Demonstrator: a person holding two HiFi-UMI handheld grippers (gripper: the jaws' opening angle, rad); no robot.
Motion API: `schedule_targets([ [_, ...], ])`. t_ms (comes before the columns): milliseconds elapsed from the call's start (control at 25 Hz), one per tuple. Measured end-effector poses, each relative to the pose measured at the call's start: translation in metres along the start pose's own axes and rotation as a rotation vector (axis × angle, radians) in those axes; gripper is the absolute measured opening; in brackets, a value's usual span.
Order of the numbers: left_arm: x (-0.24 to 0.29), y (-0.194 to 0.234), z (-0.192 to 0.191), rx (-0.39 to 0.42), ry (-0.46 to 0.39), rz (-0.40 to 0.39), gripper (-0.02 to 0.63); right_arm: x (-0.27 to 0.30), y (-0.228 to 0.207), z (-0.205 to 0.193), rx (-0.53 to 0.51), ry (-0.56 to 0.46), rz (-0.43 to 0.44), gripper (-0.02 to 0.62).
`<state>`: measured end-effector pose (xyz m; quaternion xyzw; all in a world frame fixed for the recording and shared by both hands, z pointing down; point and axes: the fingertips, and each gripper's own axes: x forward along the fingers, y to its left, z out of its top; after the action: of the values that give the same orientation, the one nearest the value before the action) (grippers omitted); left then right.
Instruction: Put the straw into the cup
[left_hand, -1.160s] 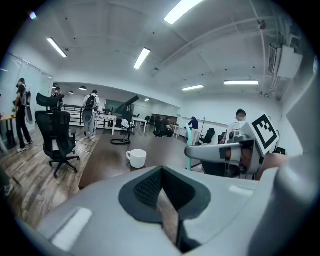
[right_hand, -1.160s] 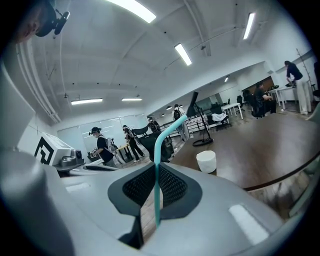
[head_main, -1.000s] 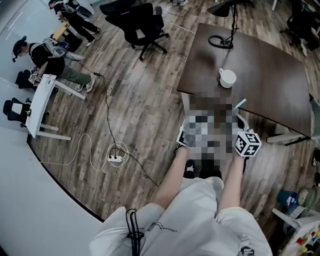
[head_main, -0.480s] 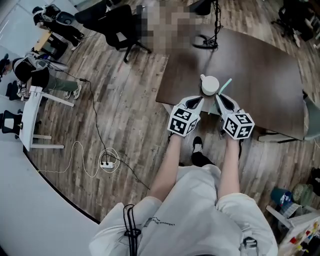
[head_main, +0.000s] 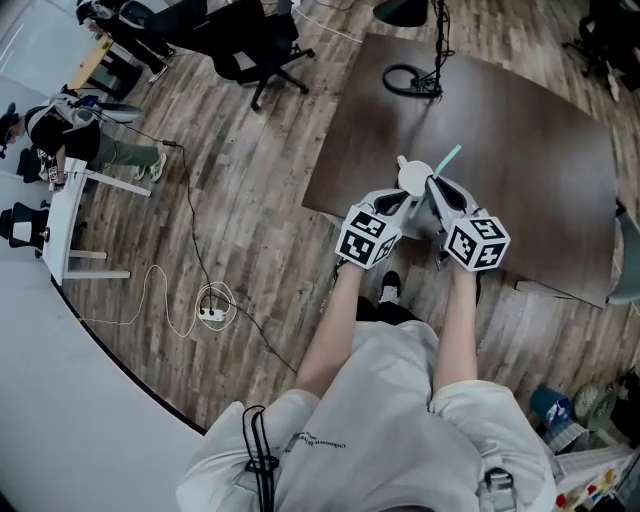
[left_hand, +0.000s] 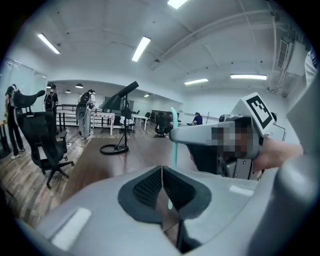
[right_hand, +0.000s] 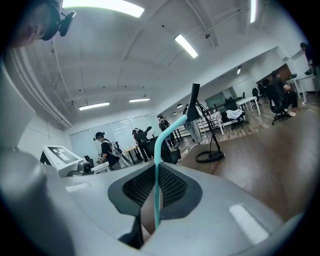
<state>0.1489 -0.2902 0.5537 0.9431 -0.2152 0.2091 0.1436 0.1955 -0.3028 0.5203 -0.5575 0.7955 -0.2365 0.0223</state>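
Nearer the cup (head_main: 411, 176) now, right gripper (head_main: 433, 186) grips the straw (head_main: 449, 156); left gripper (head_main: 405, 198), jaws together, holds nothing.

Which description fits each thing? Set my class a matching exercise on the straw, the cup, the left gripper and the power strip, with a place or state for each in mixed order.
Things:
1. straw
2. cup
3. left gripper
4. power strip

Descriptions:
A. lying on the wooden floor
B. shut on nothing
C. clamped in the right gripper
D. white, on the dark table

Pairs: 1-C, 2-D, 3-B, 4-A
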Motion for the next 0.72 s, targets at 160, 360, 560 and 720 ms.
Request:
schedule_targets([
  [160,0.014,-0.003,0.003,0.028,0.016,-0.021,0.018,0.009,-0.008,0.004,0.006,0.002,0.019,0.046],
  [360,0.031,-0.005,0.011,0.078,0.036,-0.020,0.041,0.018,-0.016,0.011,0.015,-0.005,0.026,0.046],
  [560,0.046,-0.008,0.026,0.101,0.037,-0.021,0.049,0.018,-0.017,0.021,0.023,-0.002,0.075,0.046],
  [720,0.050,-0.007,0.034,0.110,0.024,-0.019,0.049,0.018,-0.018,0.024,0.015,0.009,0.090,0.046],
])
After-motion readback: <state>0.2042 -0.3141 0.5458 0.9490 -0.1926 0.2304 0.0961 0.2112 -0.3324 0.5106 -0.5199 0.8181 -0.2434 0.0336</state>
